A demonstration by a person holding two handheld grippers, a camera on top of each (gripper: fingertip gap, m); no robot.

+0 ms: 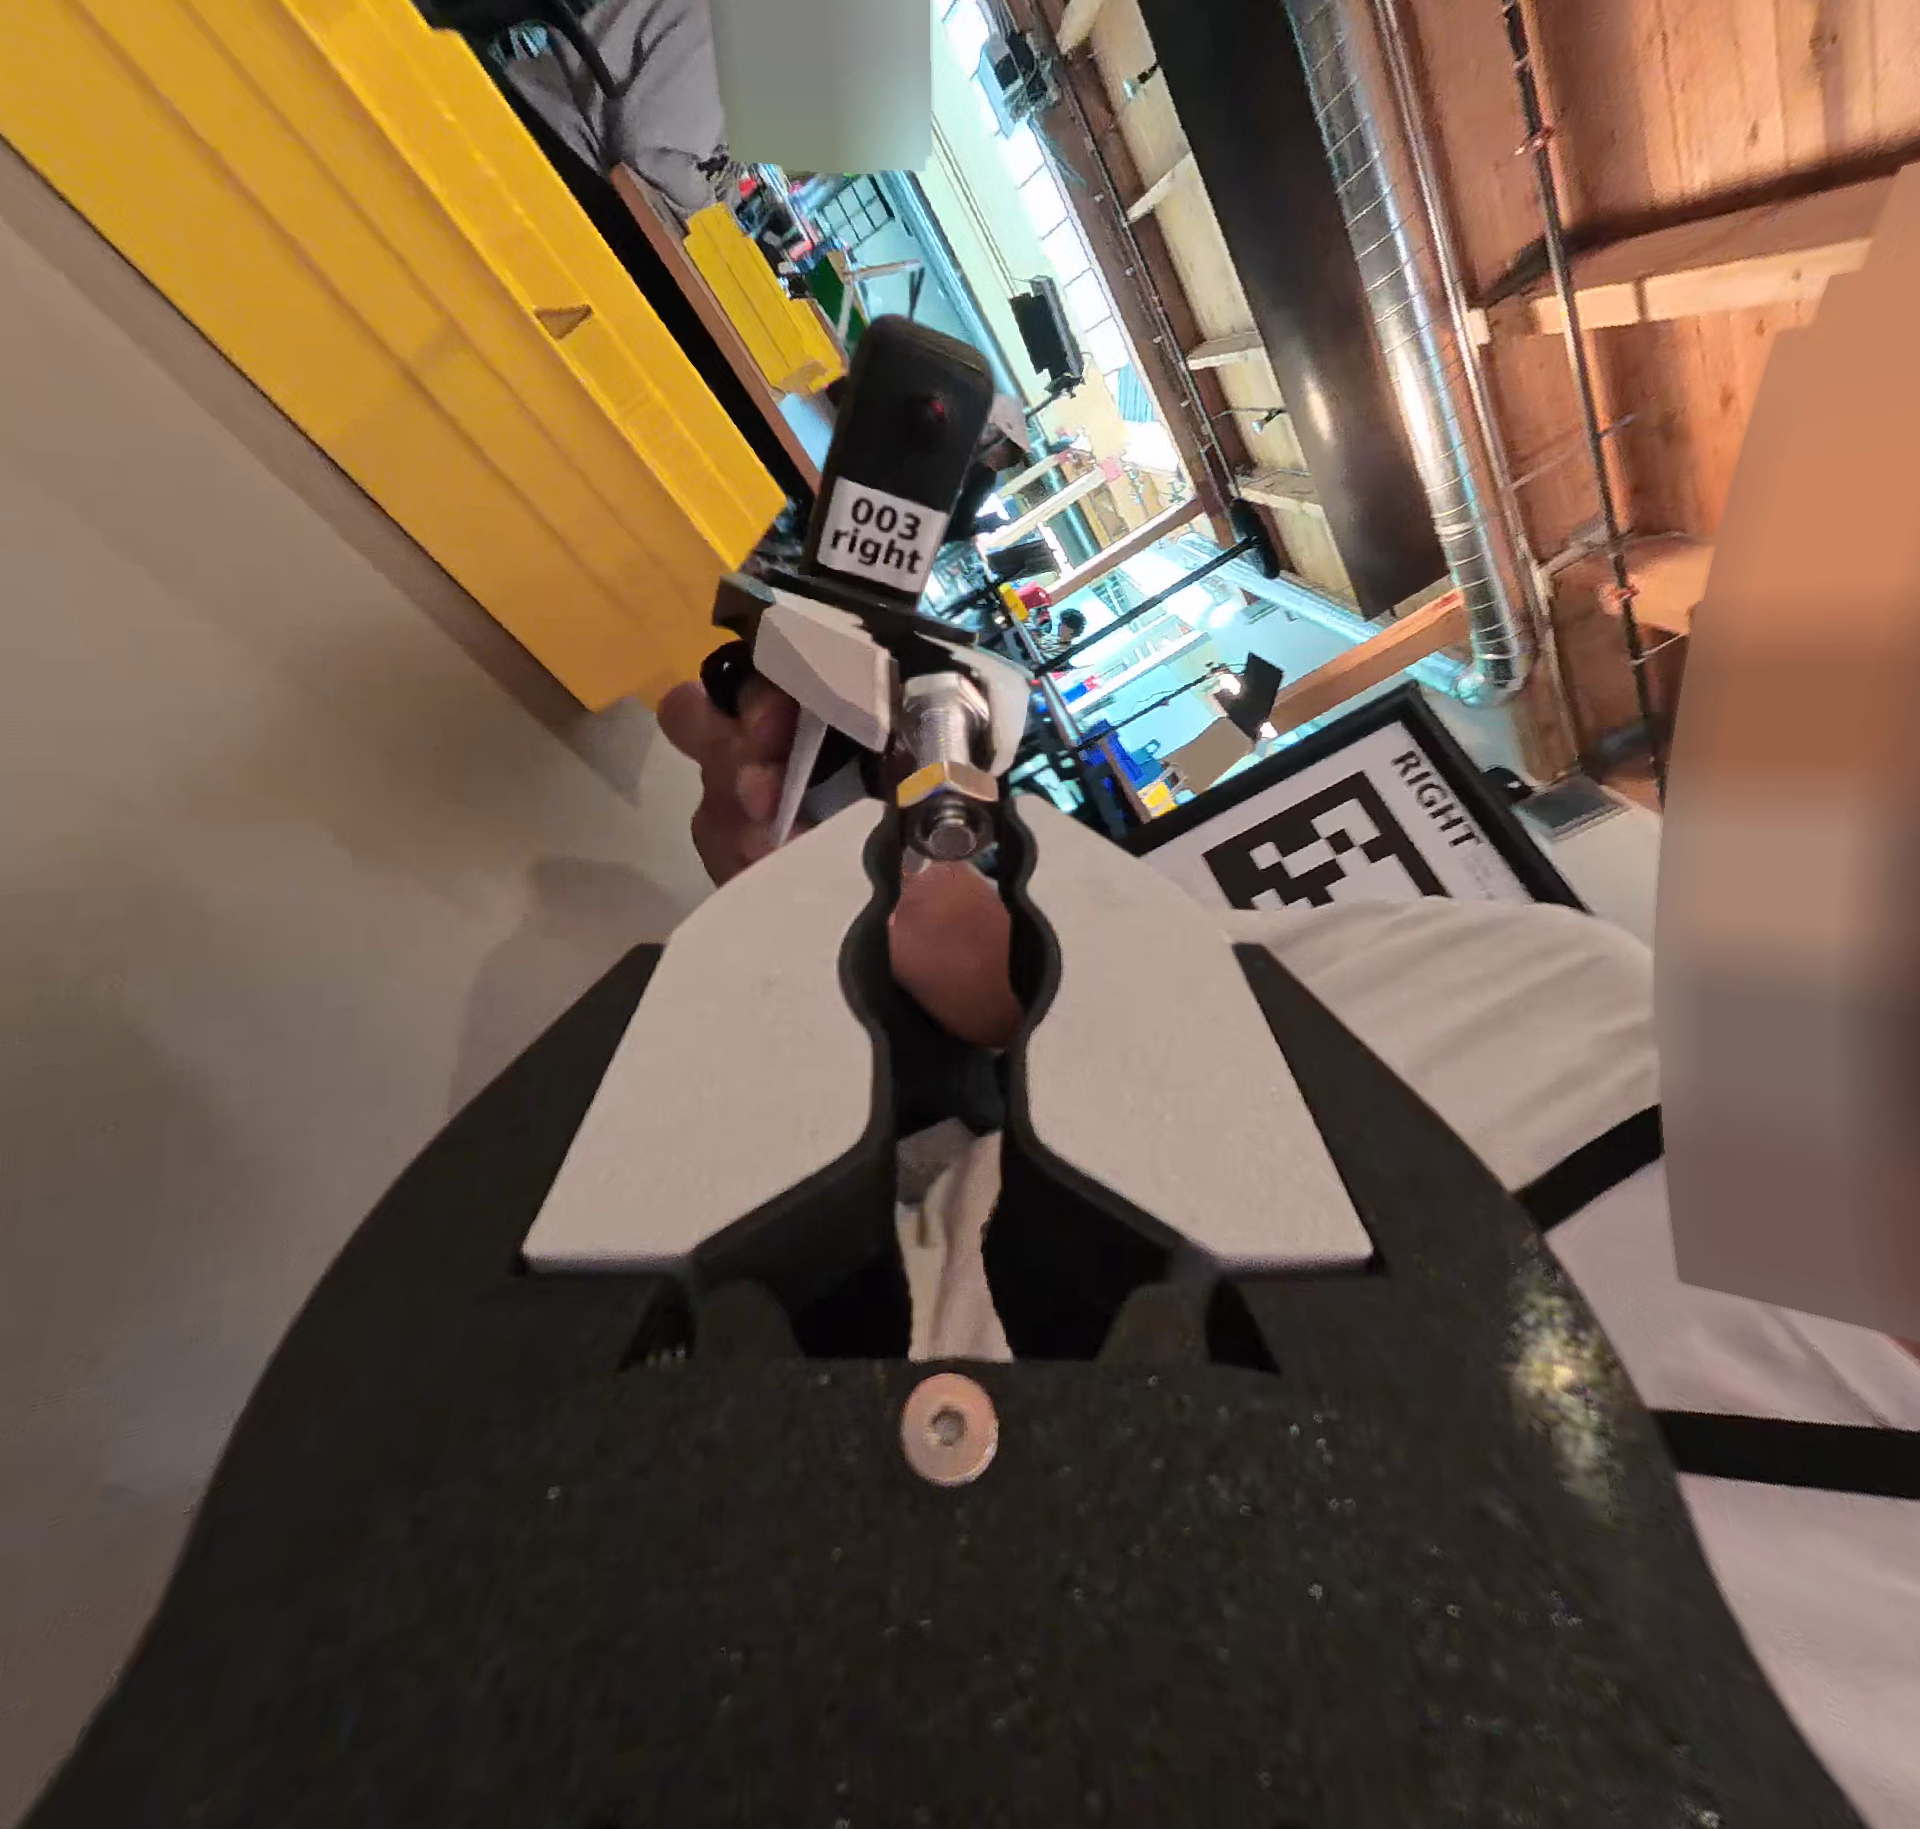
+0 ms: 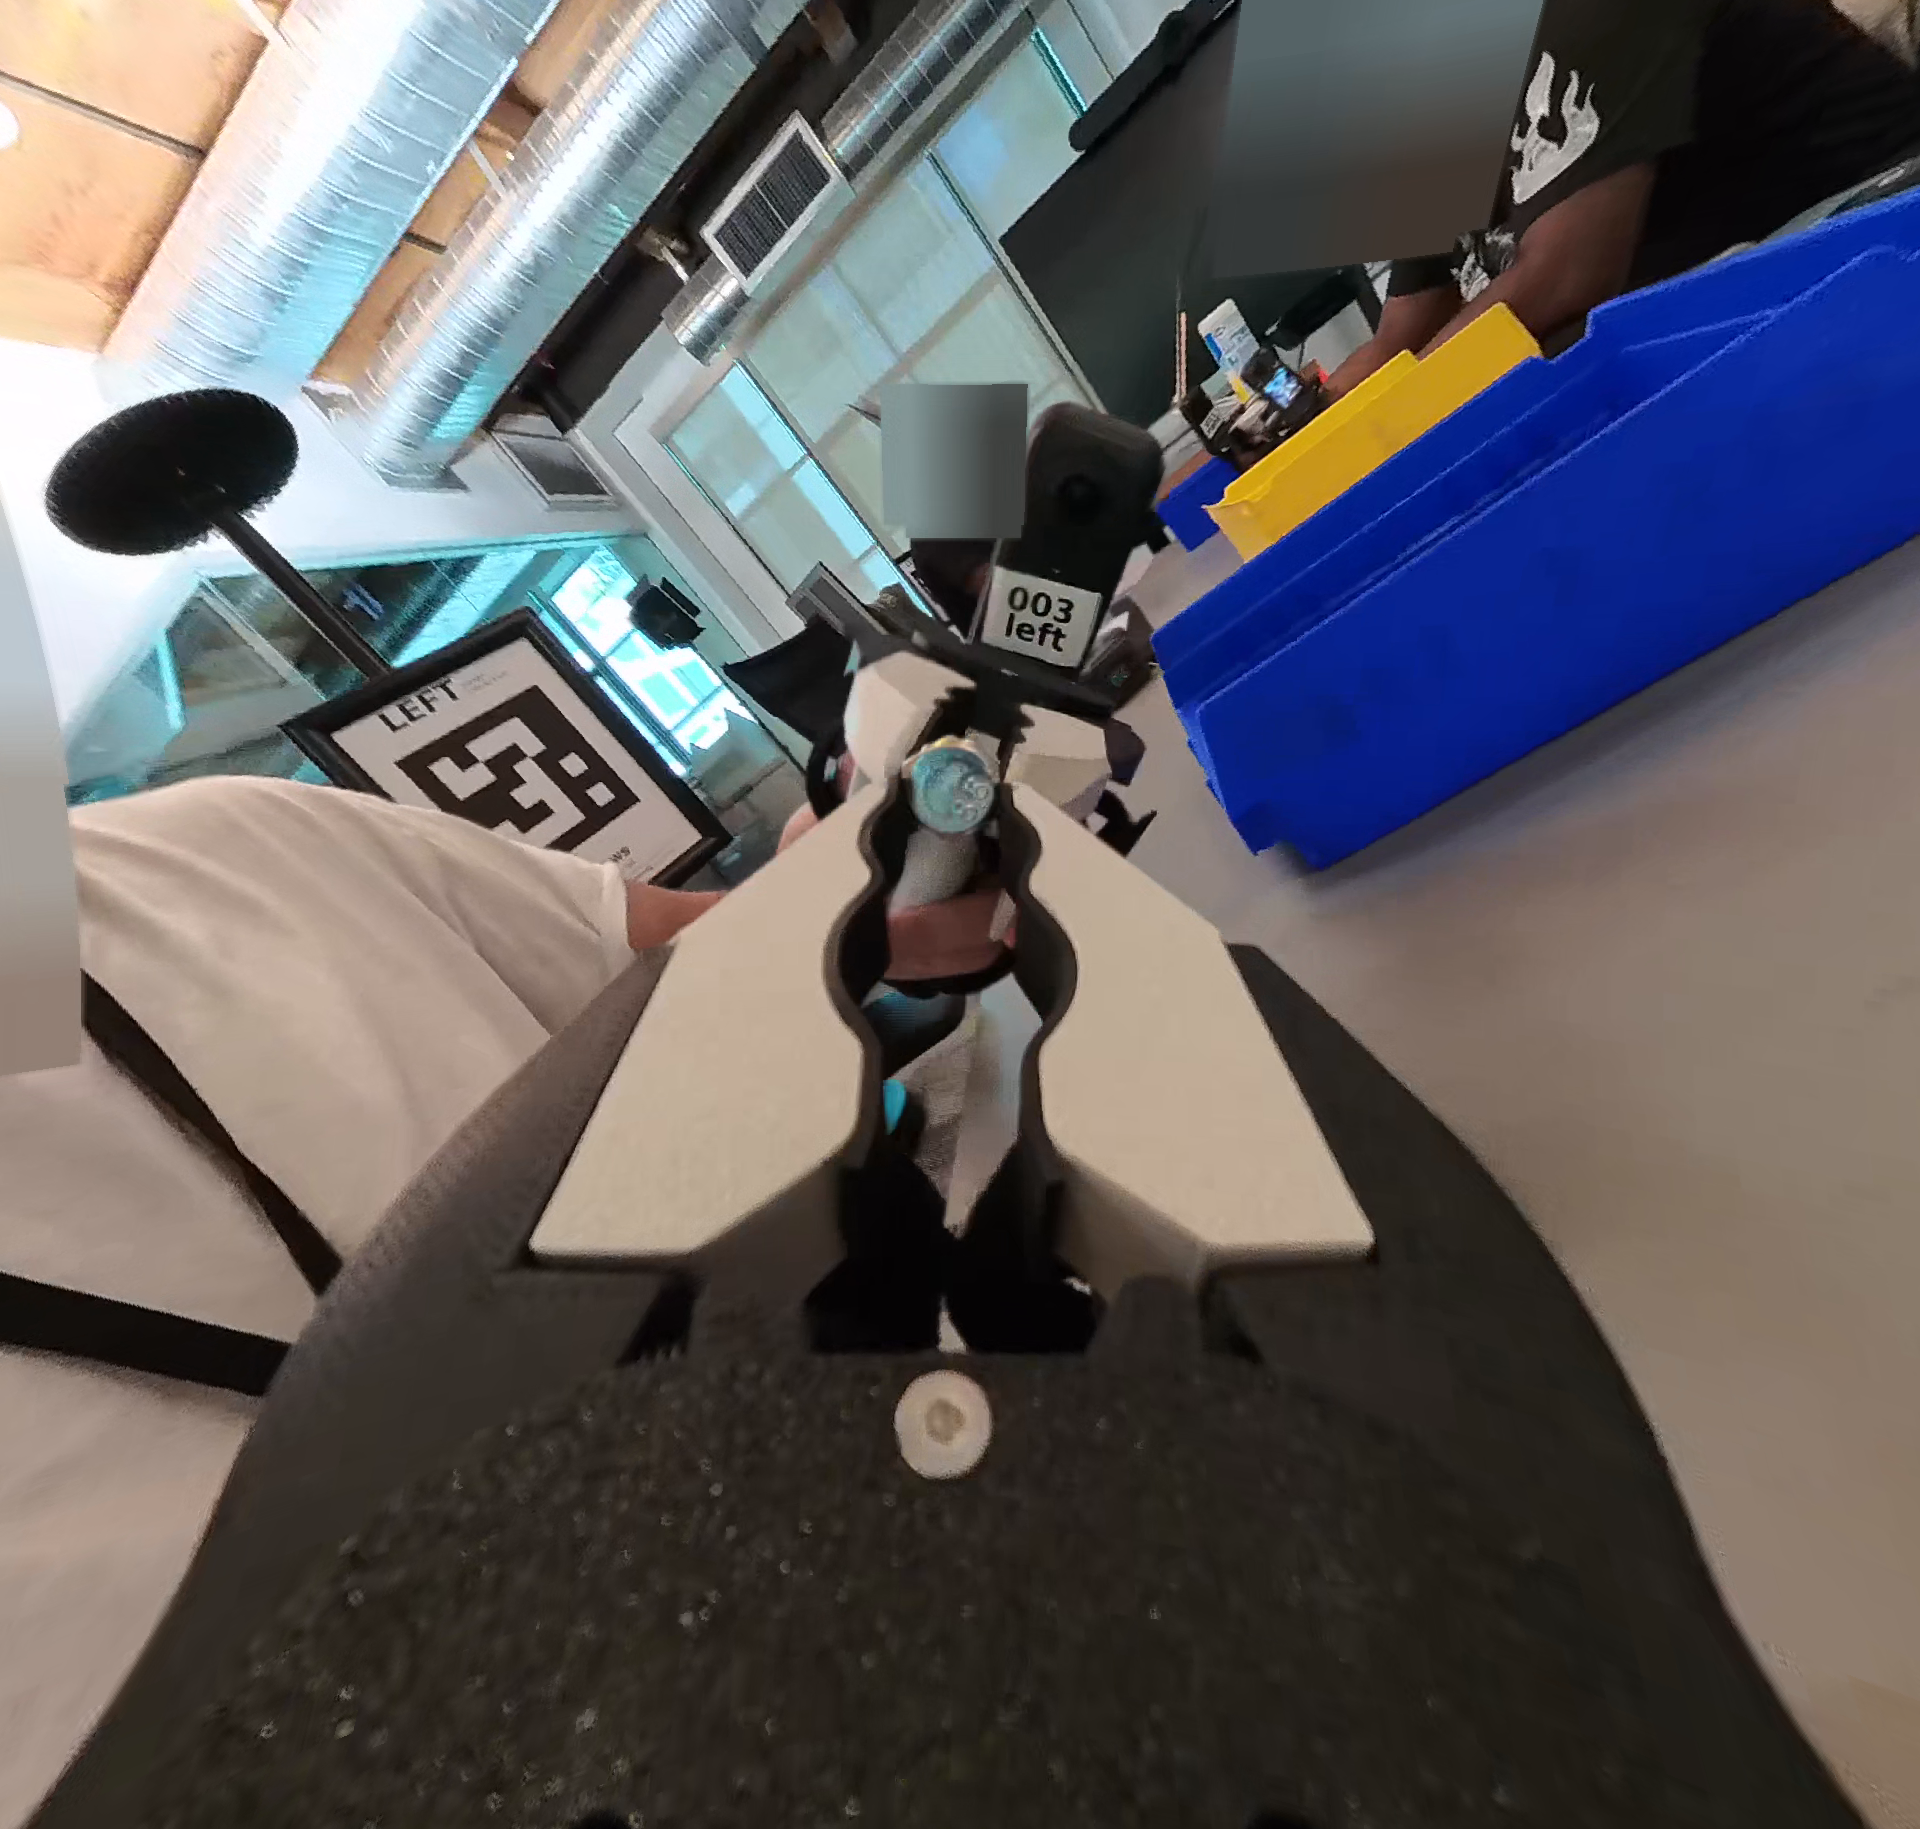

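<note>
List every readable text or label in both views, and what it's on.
Not quoting writing; carriers only.
White label on black camera: legible.
White label on other camera: legible.
Framed marker board: heading legible.
Second framed marker board: heading legible, small print blurred.
Bolt head: stamps blurred.

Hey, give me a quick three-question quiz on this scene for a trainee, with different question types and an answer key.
1. Multiple choice: the large plastic bin on the grey table in the right wrist view is A) red, B) blue, C) green.
2. True or false: the silver steel bolt lies flat on the table.
3. Short answer: what sits on the bolt's thread at the tips of the left gripper's jaws?

Key: 1 B. 2 False: it is up off the table, its head in the right gripper's jaws. 3 A hex-shaped metal nut.
</note>
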